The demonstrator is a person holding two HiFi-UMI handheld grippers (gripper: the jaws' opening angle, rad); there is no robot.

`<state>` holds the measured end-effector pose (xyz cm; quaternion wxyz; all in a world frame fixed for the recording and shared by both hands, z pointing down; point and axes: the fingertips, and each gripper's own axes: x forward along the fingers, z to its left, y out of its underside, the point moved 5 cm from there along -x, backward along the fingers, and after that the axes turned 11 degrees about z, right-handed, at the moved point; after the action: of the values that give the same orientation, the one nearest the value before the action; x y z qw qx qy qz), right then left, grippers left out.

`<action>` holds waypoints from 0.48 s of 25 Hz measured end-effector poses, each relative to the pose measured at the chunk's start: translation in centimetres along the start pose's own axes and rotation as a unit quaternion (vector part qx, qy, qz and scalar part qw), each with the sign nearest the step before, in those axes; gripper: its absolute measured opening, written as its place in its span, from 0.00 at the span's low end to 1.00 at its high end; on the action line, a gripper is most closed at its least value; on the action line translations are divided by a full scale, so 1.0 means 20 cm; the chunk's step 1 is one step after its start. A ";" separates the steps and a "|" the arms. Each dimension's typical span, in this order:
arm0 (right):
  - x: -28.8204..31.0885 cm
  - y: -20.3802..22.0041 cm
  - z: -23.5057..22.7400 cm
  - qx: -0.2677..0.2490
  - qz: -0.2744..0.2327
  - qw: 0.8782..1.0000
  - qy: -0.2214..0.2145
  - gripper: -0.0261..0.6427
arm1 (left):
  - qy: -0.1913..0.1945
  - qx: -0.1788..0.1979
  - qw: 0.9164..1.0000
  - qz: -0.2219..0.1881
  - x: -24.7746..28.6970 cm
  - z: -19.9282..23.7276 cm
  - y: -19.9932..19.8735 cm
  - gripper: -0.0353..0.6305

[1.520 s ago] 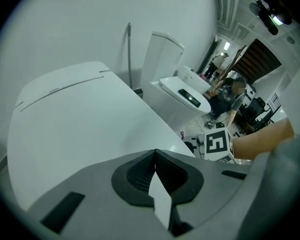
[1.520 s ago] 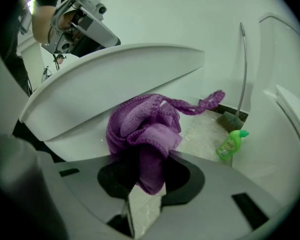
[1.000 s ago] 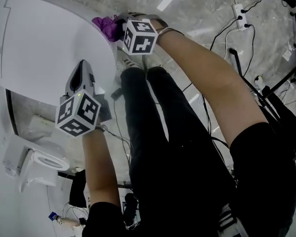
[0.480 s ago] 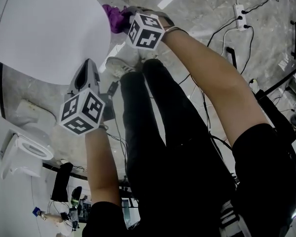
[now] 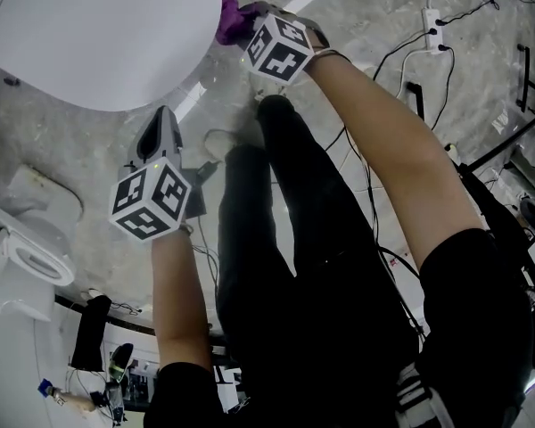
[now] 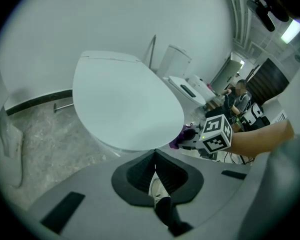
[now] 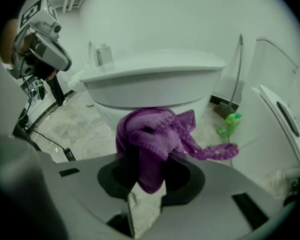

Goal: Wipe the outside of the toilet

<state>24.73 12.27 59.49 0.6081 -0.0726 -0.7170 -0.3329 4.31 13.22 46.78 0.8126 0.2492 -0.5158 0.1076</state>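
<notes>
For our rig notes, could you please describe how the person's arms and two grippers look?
The left gripper and right gripper have grey bodies with black jaw pads. Each carries a white cube printed with black square markers; a small green light glows by the left one. The arms are bare below short black sleeves.

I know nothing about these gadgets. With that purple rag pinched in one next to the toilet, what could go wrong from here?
1. The right gripper pinches only part of the purple cloth. Its loose tail could snag, or the cloth could slip free while rubbing the toilet.
2. A green bottle sits on the floor beside the bowl, so a wide sweep might knock it.
3. A power strip lies on the floor nearby and may be a trip hazard.
</notes>
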 end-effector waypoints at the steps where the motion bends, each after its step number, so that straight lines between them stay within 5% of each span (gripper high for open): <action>1: 0.00 0.00 0.03 0.005 0.004 1.000 0.004 0.20 | 0.001 0.002 1.000 0.002 -0.01 0.02 0.04 0.06; 12: 0.02 0.01 0.32 0.048 0.047 0.998 0.013 0.20 | 0.002 -0.021 1.000 -0.018 -0.18 0.22 0.38 0.06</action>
<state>19.38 15.84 59.73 0.6351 -0.0722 -0.7200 -0.2701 -4.02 17.75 47.23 0.8203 0.2409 -0.5120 0.0827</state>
